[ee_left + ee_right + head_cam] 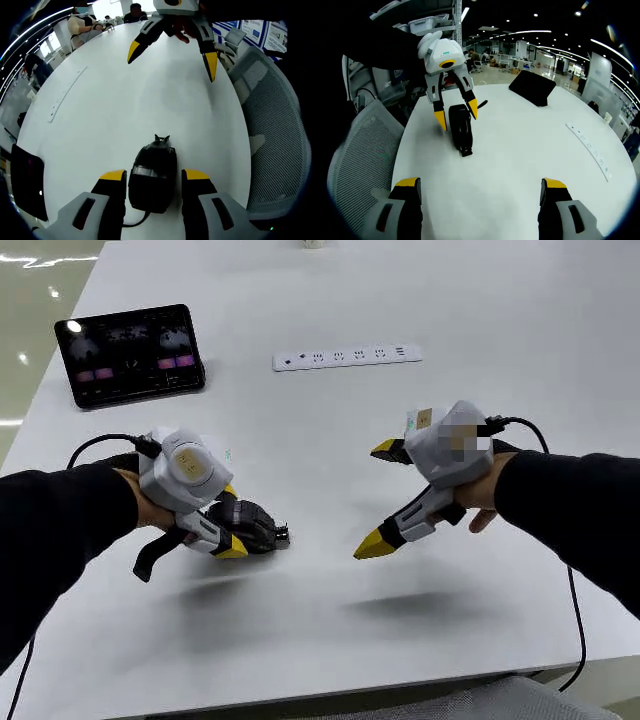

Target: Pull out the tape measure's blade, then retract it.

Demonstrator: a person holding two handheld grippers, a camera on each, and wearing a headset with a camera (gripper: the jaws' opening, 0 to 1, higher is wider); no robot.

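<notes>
On the white bench (330,430), toward its near left side, the black tape measure (252,524) lies on its side, clamped between the left tongs (235,522). In the left gripper view the yellow-tipped jaws of the left tongs (155,175) press against both flanks of the case (152,172), and the blade's hook (161,138) sits at the case mouth, pointing toward the right tongs (171,59). The right tongs (377,498) hang just above the bench, well apart from the tape measure, jaws spread wide and holding nothing. The right gripper view looks between those spread jaws (480,185) at the tape measure (460,127) and the left tongs (456,114) straddling it. Farther back on the bench lie a dark tablet (130,353) and a white power strip (346,356), apart from each other. A grey mesh chair (270,115) stands beside the bench.
</notes>
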